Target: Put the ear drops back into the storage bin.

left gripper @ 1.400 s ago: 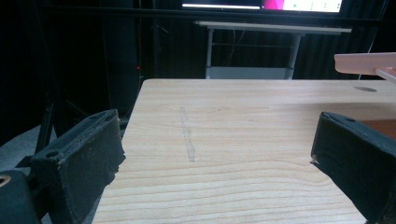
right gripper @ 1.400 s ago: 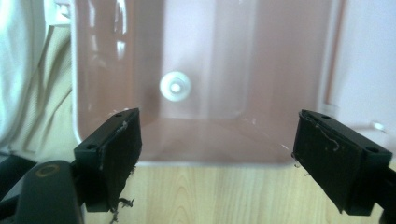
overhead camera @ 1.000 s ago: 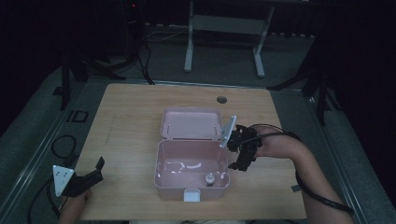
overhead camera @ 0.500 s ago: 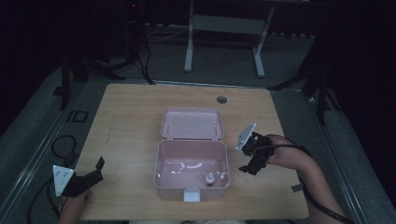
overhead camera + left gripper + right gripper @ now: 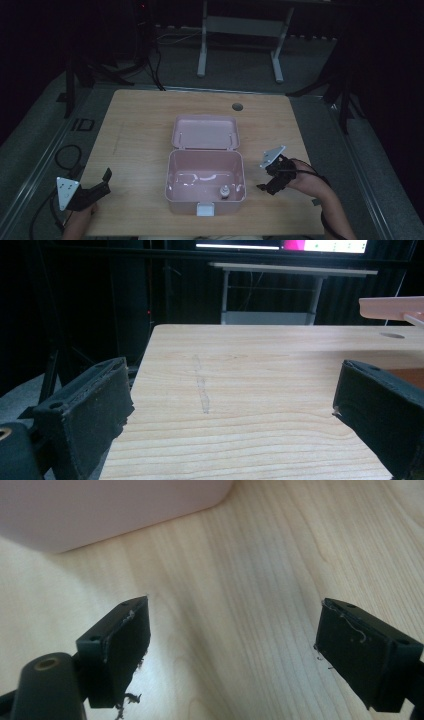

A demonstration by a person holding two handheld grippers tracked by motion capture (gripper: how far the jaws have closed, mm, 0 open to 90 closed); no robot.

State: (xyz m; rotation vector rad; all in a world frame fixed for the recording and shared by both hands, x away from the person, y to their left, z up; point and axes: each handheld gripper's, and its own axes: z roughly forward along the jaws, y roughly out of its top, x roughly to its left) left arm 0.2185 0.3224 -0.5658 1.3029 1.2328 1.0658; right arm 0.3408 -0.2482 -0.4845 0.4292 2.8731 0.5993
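Dim overall; dark surroundings; close views slightly soft.

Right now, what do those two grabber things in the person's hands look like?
Both are black. The left gripper and right gripper each have two thick, blocky black jaws and a grey three-cornered plate on top. Bits of fluff cling to the right one's pads.

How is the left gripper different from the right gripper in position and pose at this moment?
The left gripper sits at the table's near-left corner, far from the pink box; the right gripper is just beside the box's right wall. The left gripper looks level across the table; the right gripper points down at the wood. Both have open, empty jaws.
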